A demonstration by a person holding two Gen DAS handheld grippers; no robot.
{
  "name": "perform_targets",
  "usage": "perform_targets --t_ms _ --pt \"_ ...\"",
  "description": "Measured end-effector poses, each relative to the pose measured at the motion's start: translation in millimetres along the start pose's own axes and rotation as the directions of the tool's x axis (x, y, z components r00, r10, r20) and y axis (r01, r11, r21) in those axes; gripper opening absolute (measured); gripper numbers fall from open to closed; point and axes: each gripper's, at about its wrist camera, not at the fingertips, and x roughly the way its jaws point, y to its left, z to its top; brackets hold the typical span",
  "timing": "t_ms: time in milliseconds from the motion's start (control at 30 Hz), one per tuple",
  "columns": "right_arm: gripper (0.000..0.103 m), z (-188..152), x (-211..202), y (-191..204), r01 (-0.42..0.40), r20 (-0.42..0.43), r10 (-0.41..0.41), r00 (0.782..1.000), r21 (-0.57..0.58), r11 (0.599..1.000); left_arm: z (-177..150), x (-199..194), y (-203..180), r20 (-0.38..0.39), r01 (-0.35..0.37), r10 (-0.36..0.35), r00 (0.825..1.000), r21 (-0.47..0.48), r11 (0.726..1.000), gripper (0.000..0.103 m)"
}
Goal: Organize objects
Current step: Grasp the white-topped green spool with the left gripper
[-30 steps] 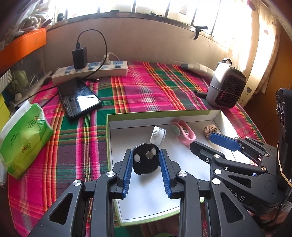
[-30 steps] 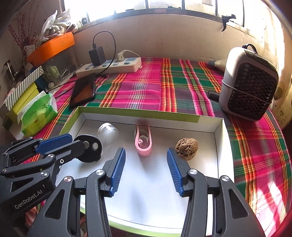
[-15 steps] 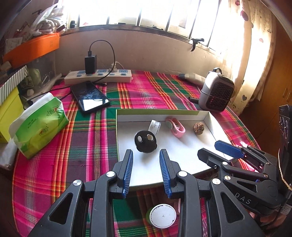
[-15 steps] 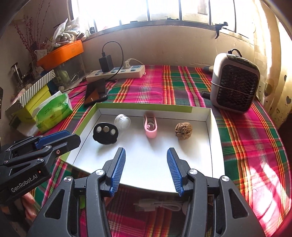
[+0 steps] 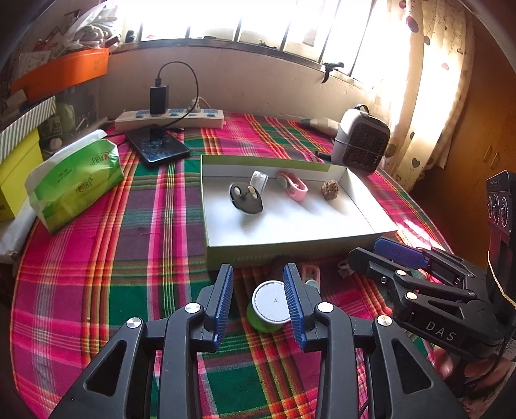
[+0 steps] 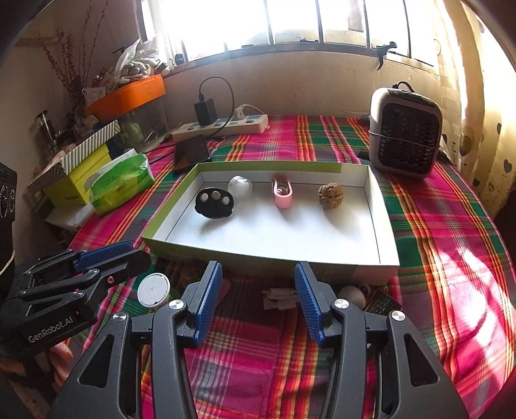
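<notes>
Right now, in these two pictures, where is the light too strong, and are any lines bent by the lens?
Left wrist view: the window is blown out to white and the curtain glows; the wall under the sill curves. Right wrist view: the same window is overexposed, bright sun patches lie on the plaid cloth, and objects in the box cast soft shadows toward the camera; corners are dark.

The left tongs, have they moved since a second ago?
Yes. The left tongs have pulled back out of the white tray, now over the cloth around a green jar, jaws just opened wider.
</notes>
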Motion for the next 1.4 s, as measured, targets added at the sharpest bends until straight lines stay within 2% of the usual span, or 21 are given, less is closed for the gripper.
perform_targets --t_ms 167,233,467,700,1400 --pt "0.049 -11.9 -2.8 -2.8 -0.010 -0.005 0.010 1.000 0.021 1.000 -10.7 5.5 -2.2 -0.029 0.001 0.000 1.000 0.015 1.000 0.032" --pt "0.049 -14.7 -2.3 -2.6 -0.012 -0.010 0.012 1.000 0.020 1.000 -12.9 6.4 -3.0 -0.028 0.013 -0.013 1.000 0.012 1.000 0.036" --pt "0.049 -24.2 -1.2 -0.1 -0.015 -0.028 0.015 1.000 0.009 1.000 -14.7 8.8 -10.4 -0.033 0.033 -0.033 0.999 0.024 0.999 0.036" --pt "0.049 -26.4 -1.6 -1.0 -0.013 -0.033 0.013 0.999 0.014 1.000 -14.1 16.7 -13.9 -0.049 0.025 -0.023 0.999 0.033 0.999 0.037" --pt "0.049 -19.5 16.4 23.8 -0.044 -0.068 0.043 0.997 -0.014 0.999 -16.4 20.2 20.4 -0.060 -0.064 0.060 0.996 -0.055 0.996 0.037"
